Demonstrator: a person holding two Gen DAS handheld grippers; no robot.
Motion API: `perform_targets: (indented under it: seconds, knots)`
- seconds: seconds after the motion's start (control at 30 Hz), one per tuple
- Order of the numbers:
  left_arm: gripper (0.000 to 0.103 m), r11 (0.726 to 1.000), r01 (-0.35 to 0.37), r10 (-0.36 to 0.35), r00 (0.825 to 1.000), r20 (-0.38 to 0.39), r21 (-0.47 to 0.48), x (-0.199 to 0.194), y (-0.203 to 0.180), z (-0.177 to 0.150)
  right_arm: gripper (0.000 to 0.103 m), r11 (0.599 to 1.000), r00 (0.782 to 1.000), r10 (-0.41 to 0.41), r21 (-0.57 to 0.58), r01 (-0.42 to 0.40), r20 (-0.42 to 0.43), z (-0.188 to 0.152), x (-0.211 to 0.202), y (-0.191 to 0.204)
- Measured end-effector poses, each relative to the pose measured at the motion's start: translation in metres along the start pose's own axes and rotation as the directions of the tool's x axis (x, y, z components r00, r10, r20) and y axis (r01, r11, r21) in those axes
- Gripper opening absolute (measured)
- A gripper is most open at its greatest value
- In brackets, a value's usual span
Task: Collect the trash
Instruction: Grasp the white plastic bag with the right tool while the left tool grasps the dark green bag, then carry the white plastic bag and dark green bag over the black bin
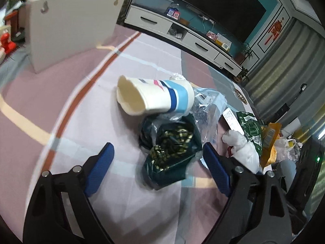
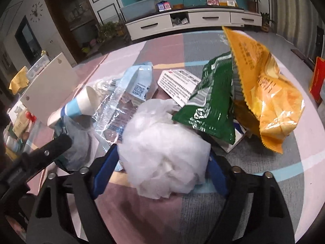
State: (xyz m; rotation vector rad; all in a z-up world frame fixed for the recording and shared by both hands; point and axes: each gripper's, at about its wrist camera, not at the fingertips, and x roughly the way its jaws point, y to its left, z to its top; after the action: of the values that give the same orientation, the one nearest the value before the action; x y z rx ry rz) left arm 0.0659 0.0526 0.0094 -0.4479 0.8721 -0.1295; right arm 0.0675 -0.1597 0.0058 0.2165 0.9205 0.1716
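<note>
Trouble looks likeliest at the right gripper (image 2: 162, 160), clenched on a squashy tissue wad (image 2: 162, 148) that could slip out, while the left gripper (image 1: 158, 162), released, straddles a dark wrapper (image 1: 172, 150) with a tipped cup (image 1: 154, 96) at 12 o'clock.

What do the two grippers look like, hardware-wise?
Both match: the left gripper and right gripper have black plastic linkage arms with round silver pivot pins and flat blue finger pads with a fine textured surface. No cables, markings or sleeves show.
</note>
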Motion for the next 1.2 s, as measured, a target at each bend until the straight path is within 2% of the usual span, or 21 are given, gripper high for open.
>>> perform_targets:
  seconds: [0.1,0.17,0.33,0.37,0.5,0.67,0.8,0.93,1.2]
  knots:
    - [0.078,1.000,0.003,-0.003,1.000,0.009,0.016,0.002,-0.002,-0.002,0.063,1.000,1.000,-0.010,-0.010,0.010,0.009,0.001,0.000,0.001]
    - [0.061,0.999,0.028,-0.028,1.000,0.010,0.025,0.001,-0.004,-0.003,0.052,1.000,1.000,-0.011,-0.013,0.011,0.009,0.000,-0.001,0.000]
    - [0.052,0.999,0.036,-0.036,0.999,0.021,-0.002,-0.005,-0.006,-0.006,0.040,1.000,1.000,-0.008,-0.026,0.008,0.017,-0.002,-0.010,0.001]
    - [0.049,0.999,0.040,-0.040,0.999,0.019,-0.007,-0.006,-0.006,-0.007,0.040,1.000,1.000,-0.004,-0.026,0.005,0.025,-0.002,-0.014,0.000]
    - [0.048,0.999,0.047,-0.046,0.997,0.067,-0.017,-0.025,-0.012,-0.010,0.040,0.999,0.998,-0.005,-0.032,0.007,0.060,-0.005,-0.030,0.003]
    - [0.048,0.997,0.065,-0.062,0.995,0.074,-0.041,-0.048,-0.013,-0.016,0.040,0.999,0.996,0.023,-0.034,-0.020,0.084,-0.011,-0.050,0.004]
    - [0.048,0.999,0.033,-0.032,0.996,0.088,-0.006,-0.064,-0.019,-0.020,0.040,0.999,0.993,0.025,-0.047,-0.019,0.115,-0.015,-0.067,0.005]
    - [0.048,0.999,0.046,-0.047,0.994,0.097,0.009,-0.079,-0.023,-0.026,0.040,0.998,0.990,0.026,-0.066,-0.017,0.138,-0.017,-0.081,0.008]
    - [0.048,0.999,0.006,-0.012,0.994,0.110,0.051,-0.100,-0.029,-0.054,0.040,0.998,0.981,0.021,-0.066,-0.008,0.193,-0.038,-0.110,0.006]
